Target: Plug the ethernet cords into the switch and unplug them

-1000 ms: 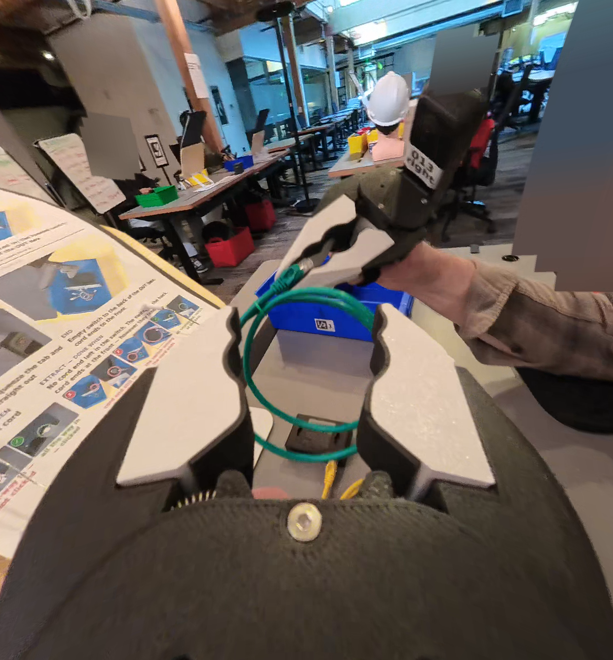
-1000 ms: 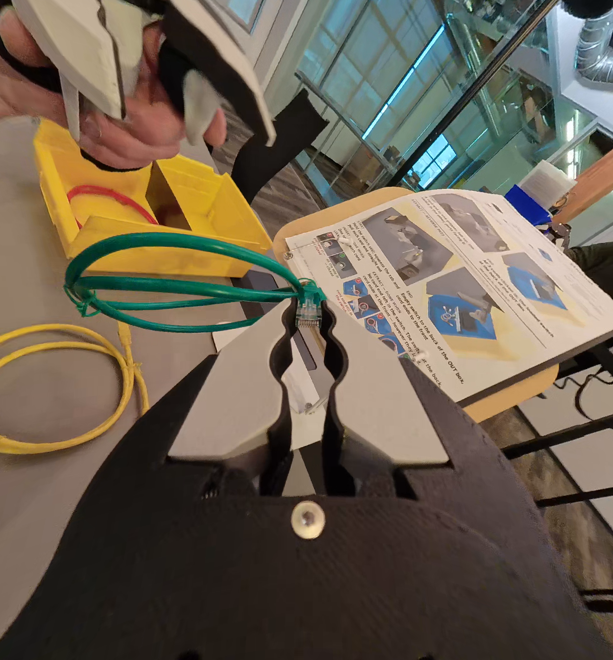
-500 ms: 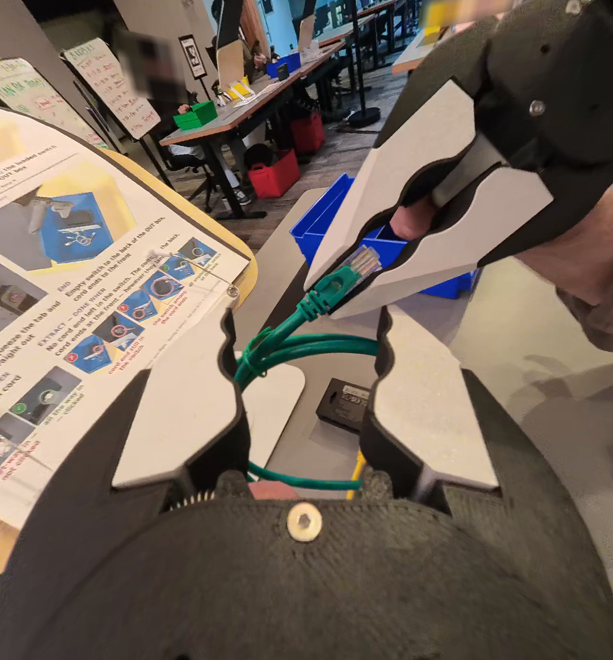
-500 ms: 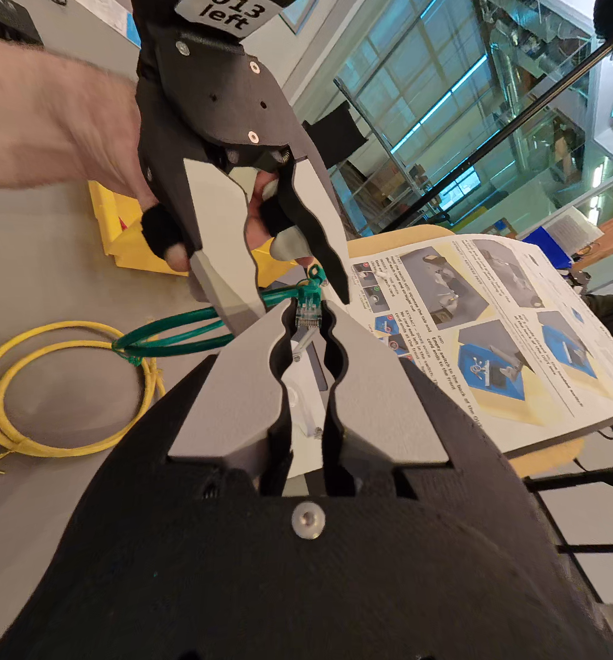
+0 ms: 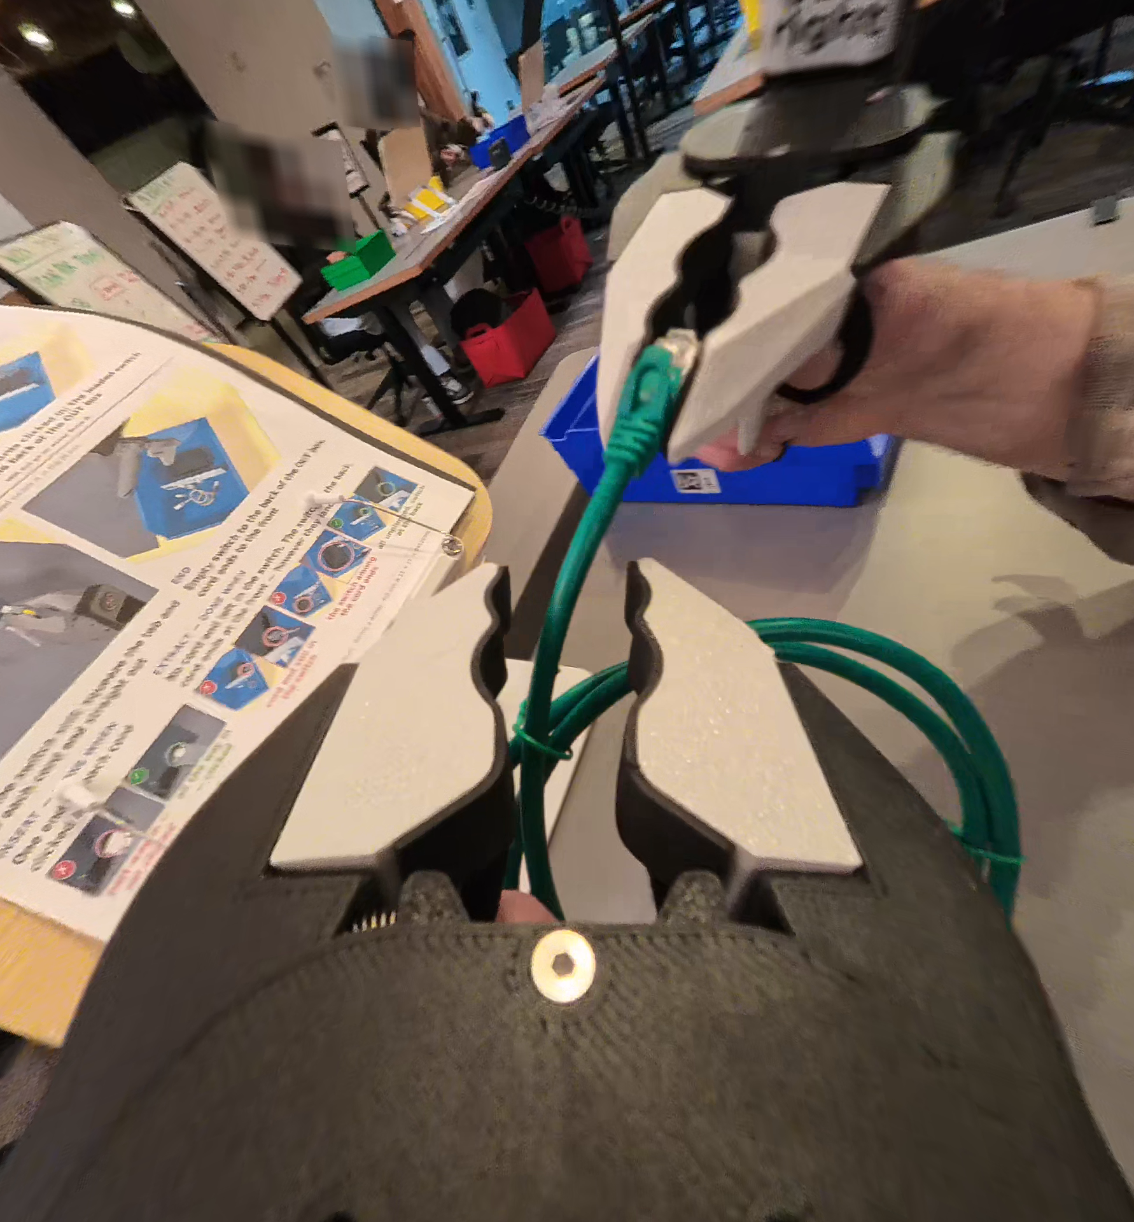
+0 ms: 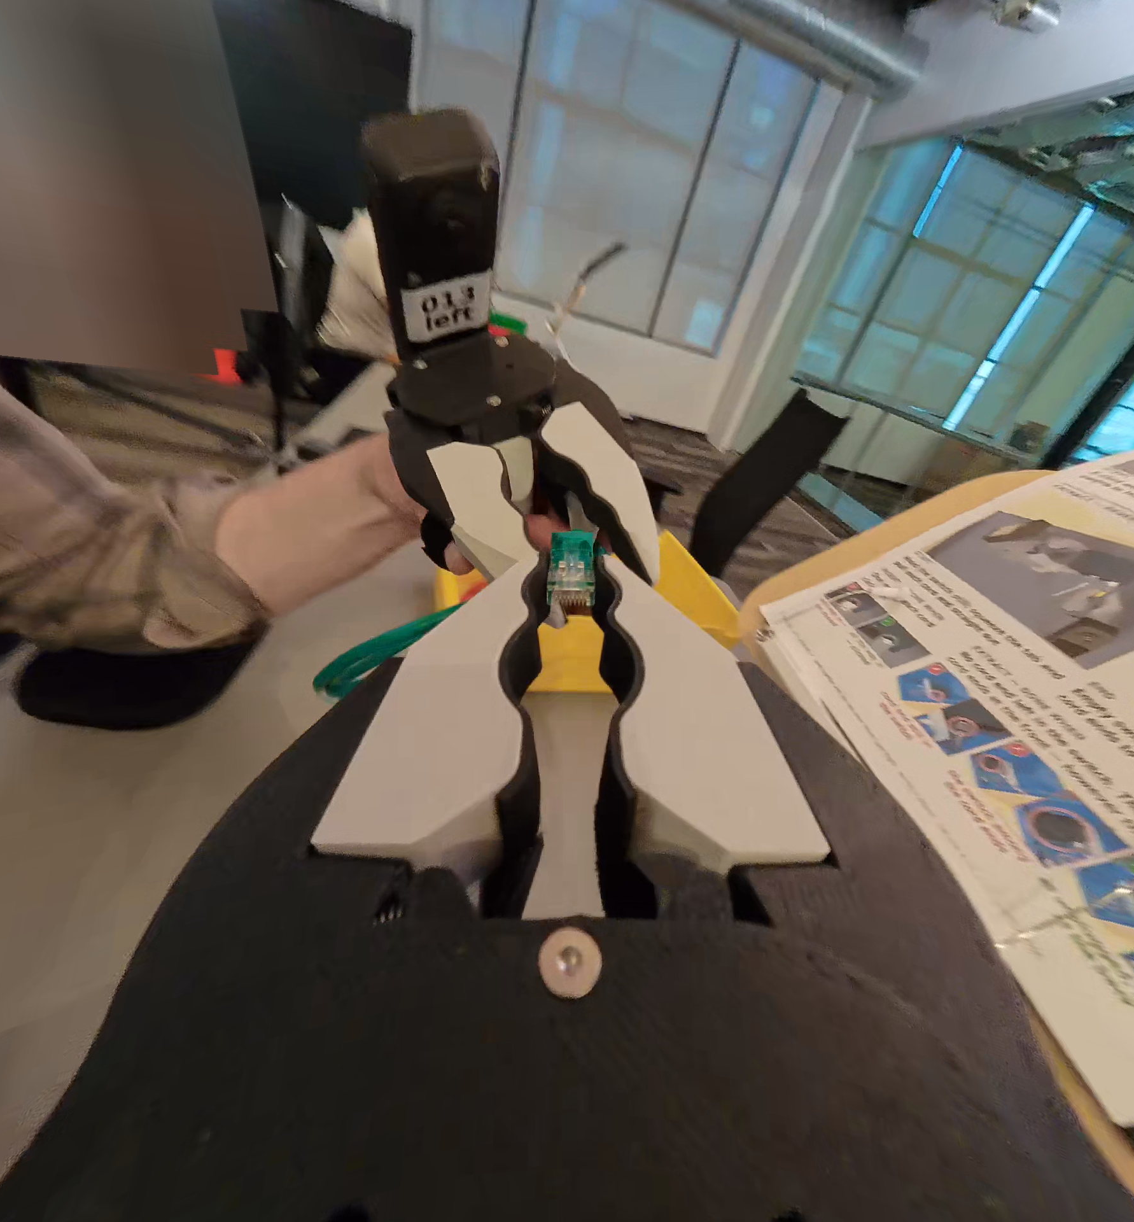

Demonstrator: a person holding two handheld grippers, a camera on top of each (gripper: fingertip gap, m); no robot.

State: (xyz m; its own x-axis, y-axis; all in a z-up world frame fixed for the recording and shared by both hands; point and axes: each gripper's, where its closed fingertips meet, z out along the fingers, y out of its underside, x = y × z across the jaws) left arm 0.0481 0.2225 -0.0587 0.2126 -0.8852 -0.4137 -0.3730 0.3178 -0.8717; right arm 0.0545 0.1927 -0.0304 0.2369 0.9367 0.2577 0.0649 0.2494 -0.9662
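Left wrist view: left hand-held gripper (image 5: 564, 595) seen with jaws apart, nothing clamped. Green cable (image 5: 567, 575) passed up through the gap between the two fingers without visible contact. Cable coil (image 5: 908, 688) draped to the right of the right finger, bound by thin ties. Right hand-held gripper (image 5: 673, 377) seen above and ahead, held in a hand (image 5: 948, 370), closed on the cable's plug (image 5: 673, 347). Blue bin (image 5: 782, 473) placed on the grey surface (image 5: 987, 595) behind that gripper. Illustrated instruction sheet (image 5: 154, 595) mounted on a round wooden board at left. Switch not visible.

Right wrist view: right hand-held gripper (image 6: 571, 585) closed on the clear green plug (image 6: 571, 572), pinched between the fingertips with contacts facing the camera. Left hand-held gripper (image 6: 564, 549) seen directly opposite, pointed downward, jaws spread to either side of the plug and just beyond it. Yellow bin (image 6: 690, 595) located behind both grippers. Green cable (image 6: 366, 654) trailed off to the left, low over the surface (image 6: 121, 826). Instruction sheet (image 6: 987, 714) at right.
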